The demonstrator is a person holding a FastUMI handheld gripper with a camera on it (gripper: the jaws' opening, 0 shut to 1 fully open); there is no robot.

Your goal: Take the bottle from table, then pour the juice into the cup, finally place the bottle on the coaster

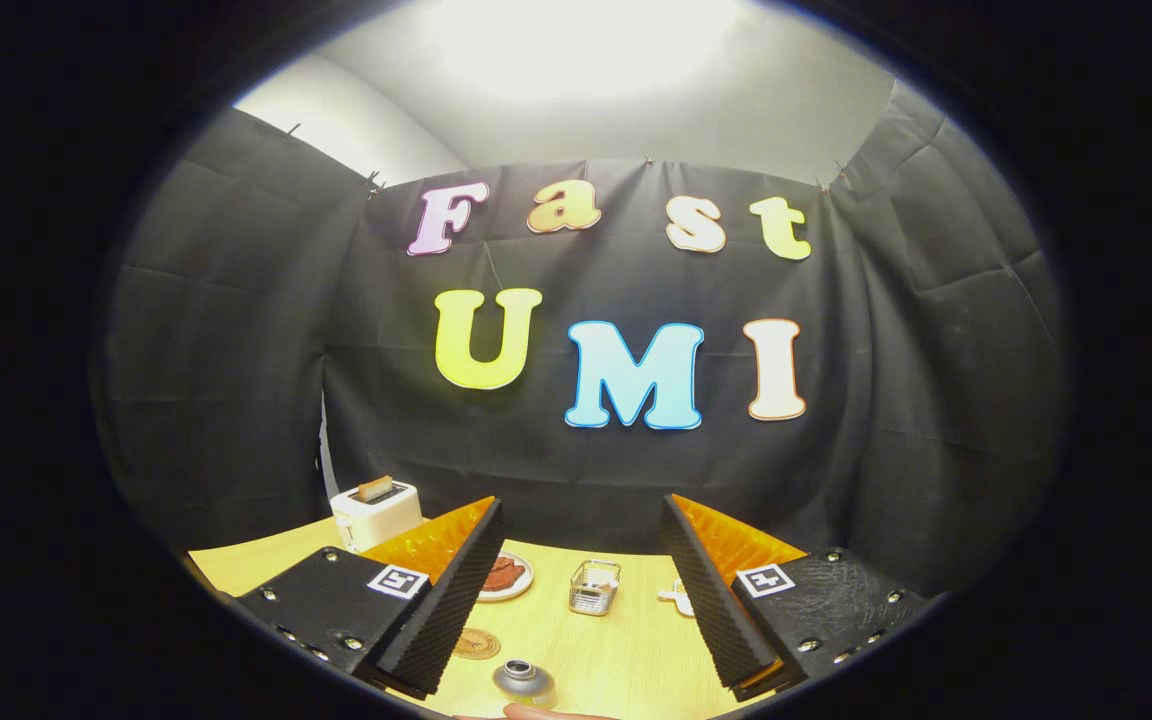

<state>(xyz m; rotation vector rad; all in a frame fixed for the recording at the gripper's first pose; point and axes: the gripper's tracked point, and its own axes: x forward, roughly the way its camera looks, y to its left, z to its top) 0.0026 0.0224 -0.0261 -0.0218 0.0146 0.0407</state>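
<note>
While held high above the wooden table (626, 650), gripper (581, 640) spread wide, fingers well apart, nothing between them pressed or touched; both fingers angled down toward the tabletop. Bottle (524, 682) standing upright at six o'clock, seen from above by its grey cap, nearer the left finger than the right, not gripped. Something pale and rounded just below the bottle, perhaps a fingertip; cannot tell. Round brown coaster (476, 644) at about ten o'clock from the bottle, flat on the wood, partly hidden by the left finger's edge. Clear glass cup (594, 587) farther back at one o'clock from the bottle, upright, in the gap between the fingers; contents not readable. Small plate (508, 577) with reddish-brown food at eleven o'clock, beside the cup, tucked partly behind the left finger. White toaster (374, 514) with a slice sticking out of the top, farther off at ten o'clock, near the table's back corner. Small white object (677, 599) at three o'clock from the cup, touching the right finger's outline; too small to identify.
</note>
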